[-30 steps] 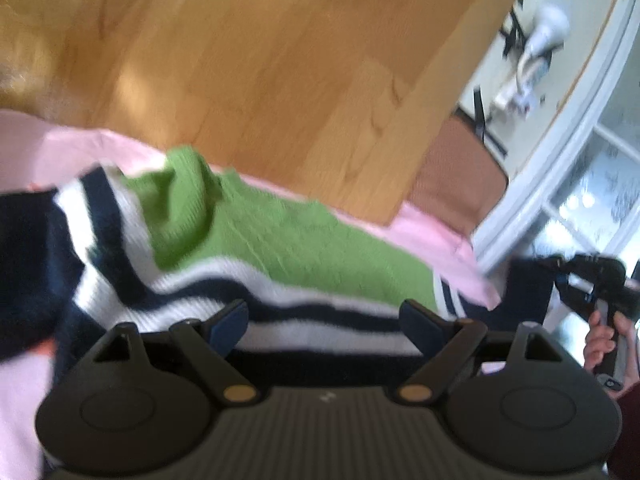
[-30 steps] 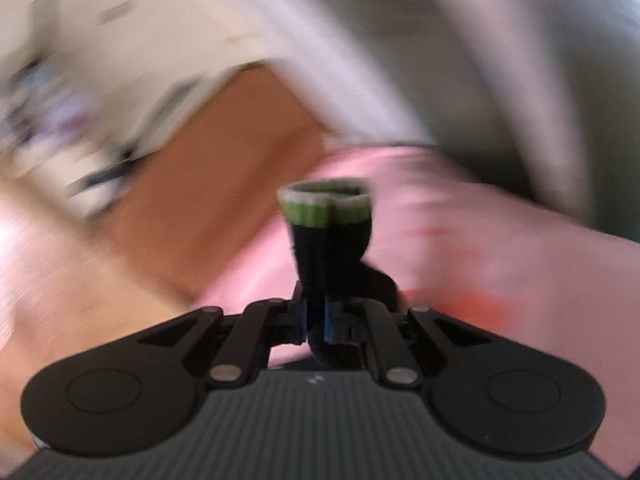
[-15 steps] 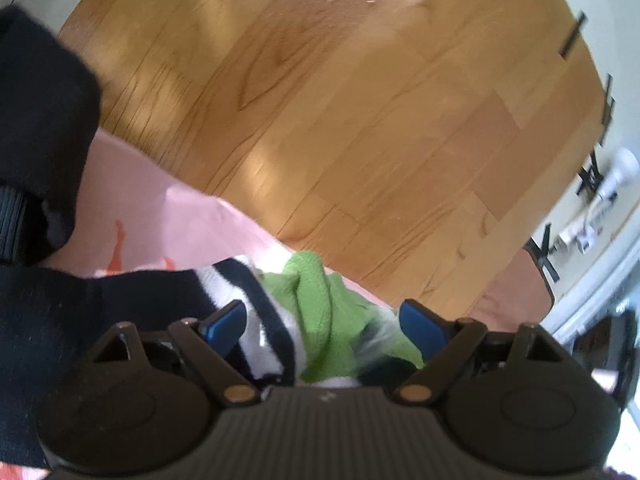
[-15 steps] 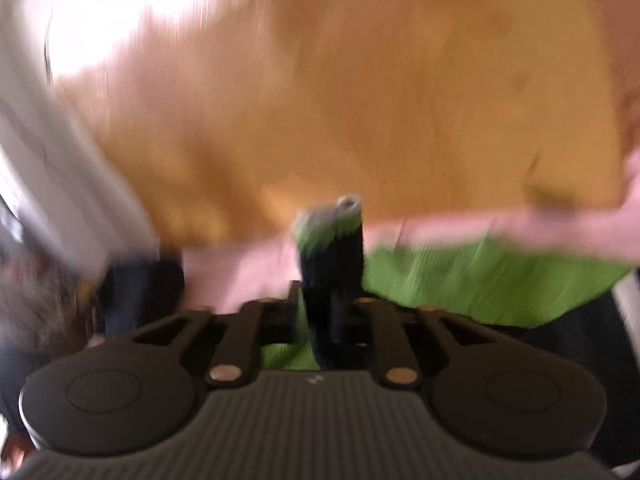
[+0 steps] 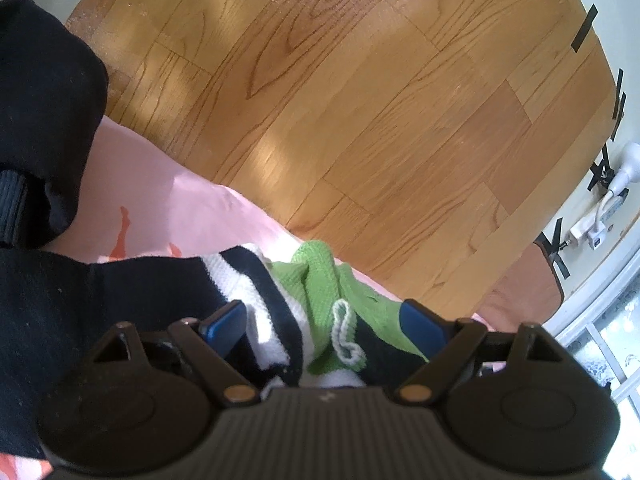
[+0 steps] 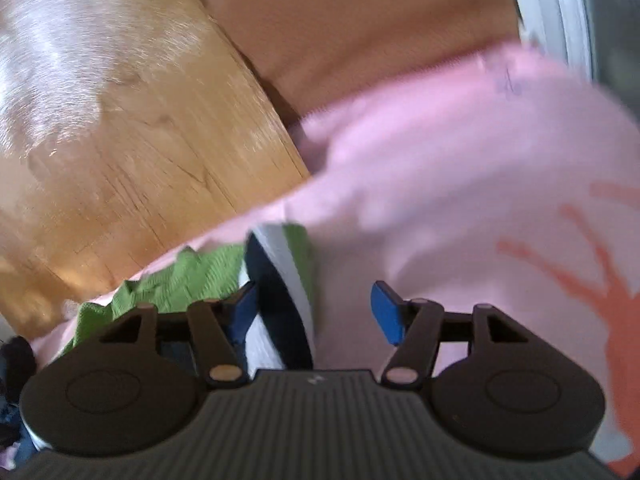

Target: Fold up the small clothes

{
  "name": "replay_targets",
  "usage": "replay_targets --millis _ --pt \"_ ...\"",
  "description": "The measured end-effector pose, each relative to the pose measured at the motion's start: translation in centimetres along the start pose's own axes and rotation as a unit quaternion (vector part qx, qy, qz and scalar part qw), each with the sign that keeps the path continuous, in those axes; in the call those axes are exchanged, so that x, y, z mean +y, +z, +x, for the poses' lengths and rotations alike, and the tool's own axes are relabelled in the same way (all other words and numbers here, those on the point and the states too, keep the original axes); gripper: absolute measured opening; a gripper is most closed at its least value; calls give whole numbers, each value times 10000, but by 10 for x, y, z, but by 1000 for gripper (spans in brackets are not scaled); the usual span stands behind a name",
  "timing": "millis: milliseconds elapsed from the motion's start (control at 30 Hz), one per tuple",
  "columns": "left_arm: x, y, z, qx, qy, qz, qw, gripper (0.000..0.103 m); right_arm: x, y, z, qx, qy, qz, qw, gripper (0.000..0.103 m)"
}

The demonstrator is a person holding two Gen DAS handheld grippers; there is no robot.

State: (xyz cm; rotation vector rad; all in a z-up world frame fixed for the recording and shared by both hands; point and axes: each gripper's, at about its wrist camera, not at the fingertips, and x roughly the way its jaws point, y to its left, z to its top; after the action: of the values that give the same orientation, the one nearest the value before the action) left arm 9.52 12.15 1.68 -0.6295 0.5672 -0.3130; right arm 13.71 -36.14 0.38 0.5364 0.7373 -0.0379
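Note:
A small knit sweater (image 5: 316, 280) with green, white and navy stripes lies bunched on a pink sheet (image 5: 160, 192) at the sheet's edge. My left gripper (image 5: 322, 320) is open wide just above it, with striped folds and a white-edged cuff (image 5: 344, 336) between the fingers, which do not press on them. In the right wrist view the navy sleeve cuff (image 6: 280, 280) with its grey and green rim lies by the left finger of my right gripper (image 6: 314, 308). Its jaws are closing but stand apart, clear of the cuff. Green knit (image 6: 192, 276) shows to the left.
Wooden floor (image 5: 360, 100) runs beyond the sheet's edge. A brown mat (image 6: 360, 20) lies at the far corner. Dark cloth (image 5: 40, 80) fills the left of the left wrist view. Plugs and cables (image 5: 600, 216) sit by the wall. The sheet (image 6: 440, 180) has orange prints.
My right gripper, earlier shut on the raised cuff, has swung down and let go; the cuff now lies on the sheet. The left gripper slid along the sweater to its bunched end.

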Motion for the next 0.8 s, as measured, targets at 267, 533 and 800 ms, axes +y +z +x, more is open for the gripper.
replay_targets --millis 267,533,800 --pt "6 16 -35 -737 183 14 9971 86 36 -7 0 -319 -1122 -1403 9832 38" --pt "10 38 -132 -2224 471 -1 9738 86 88 -11 -75 -490 153 -1754 9832 43" --pt "55 23 -215 -3584 2561 361 8970 89 272 -129 -65 307 1817 -4294 8841 48"
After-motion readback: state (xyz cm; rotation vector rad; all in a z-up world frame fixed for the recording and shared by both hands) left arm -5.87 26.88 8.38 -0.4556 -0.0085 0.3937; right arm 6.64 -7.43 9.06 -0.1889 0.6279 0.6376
